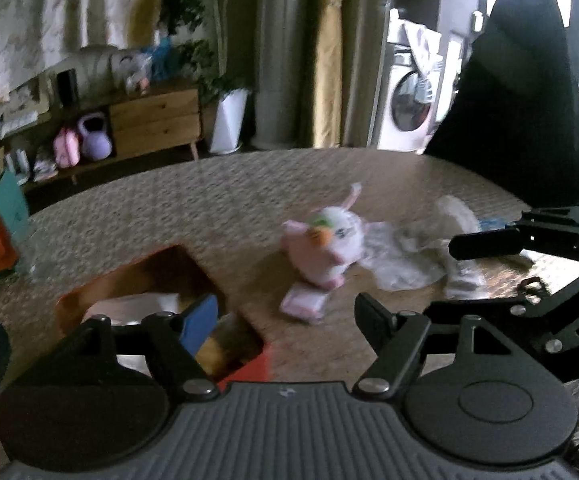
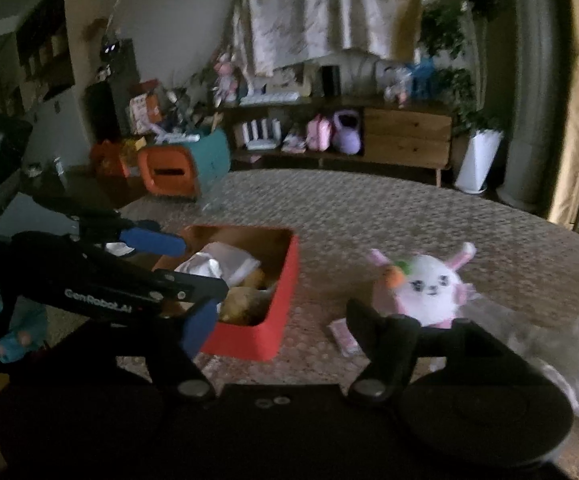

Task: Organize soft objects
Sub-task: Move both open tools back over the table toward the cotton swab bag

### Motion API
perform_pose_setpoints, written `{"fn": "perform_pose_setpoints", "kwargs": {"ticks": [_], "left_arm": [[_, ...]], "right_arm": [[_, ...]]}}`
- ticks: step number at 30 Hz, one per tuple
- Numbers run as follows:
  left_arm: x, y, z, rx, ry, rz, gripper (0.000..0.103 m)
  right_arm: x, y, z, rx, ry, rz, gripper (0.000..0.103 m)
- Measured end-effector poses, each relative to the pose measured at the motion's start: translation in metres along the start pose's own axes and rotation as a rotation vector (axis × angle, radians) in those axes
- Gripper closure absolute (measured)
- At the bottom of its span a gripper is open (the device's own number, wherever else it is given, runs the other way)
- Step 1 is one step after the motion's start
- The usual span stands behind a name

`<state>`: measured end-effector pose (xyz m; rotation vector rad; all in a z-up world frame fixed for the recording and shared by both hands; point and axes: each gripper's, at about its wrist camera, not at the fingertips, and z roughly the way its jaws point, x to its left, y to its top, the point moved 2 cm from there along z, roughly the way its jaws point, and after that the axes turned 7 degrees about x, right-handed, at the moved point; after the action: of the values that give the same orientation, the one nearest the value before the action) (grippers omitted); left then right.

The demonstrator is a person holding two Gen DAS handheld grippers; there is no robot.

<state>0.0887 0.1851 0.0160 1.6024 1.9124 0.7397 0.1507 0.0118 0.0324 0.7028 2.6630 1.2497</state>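
Observation:
A pink and white plush bunny (image 1: pixel 327 242) with an orange carrot sits on the round patterned table (image 1: pixel 209 200); it also shows in the right wrist view (image 2: pixel 429 286). A small pink packet (image 1: pixel 304 302) lies in front of it, also in the right wrist view (image 2: pixel 343 336). A red open box (image 2: pixel 257 284) holds white and brownish soft items; it also shows in the left wrist view (image 1: pixel 145 292). My left gripper (image 1: pixel 285 320) is open and empty, over the box's near corner. My right gripper (image 2: pixel 277 320) is open and empty, between the box and the bunny.
Crumpled clear plastic wrap (image 1: pixel 405 256) lies right of the bunny, also in the right wrist view (image 2: pixel 569 360). An orange and teal bin (image 2: pixel 185 164) stands beyond the table's far left. A black chair back (image 1: pixel 521 100) rises at the table's far right edge.

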Motion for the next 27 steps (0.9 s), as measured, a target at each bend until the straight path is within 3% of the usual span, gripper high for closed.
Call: {"fn": "perform_pose_setpoints", "kwargs": {"ticks": [6,13,16,27], "left_arm": [[-0.044,0.003,0.002,-0.028,-0.055,0.021,0.018],[-0.08,0.001,0.019,-0.03,-0.115,0.021,0.016],[-0.098,0.001,0.028,-0.025,-0.127,0.042,0.004],[-0.153,0.008,0.065,-0.029,-0.251,0.088,0.001]], "right_arm": [[-0.028,-0.024,-0.039,-0.039,-0.046,0.042,0.018],[-0.064,-0.056,-0.08,-0.069,-0.114,0.084,0.009],[-0.08,-0.071,-0.094,-0.082,-0.16,0.097,0.008],[-0.151,-0.128,-0.112,-0.073,-0.306,0.218,0.008]]}}
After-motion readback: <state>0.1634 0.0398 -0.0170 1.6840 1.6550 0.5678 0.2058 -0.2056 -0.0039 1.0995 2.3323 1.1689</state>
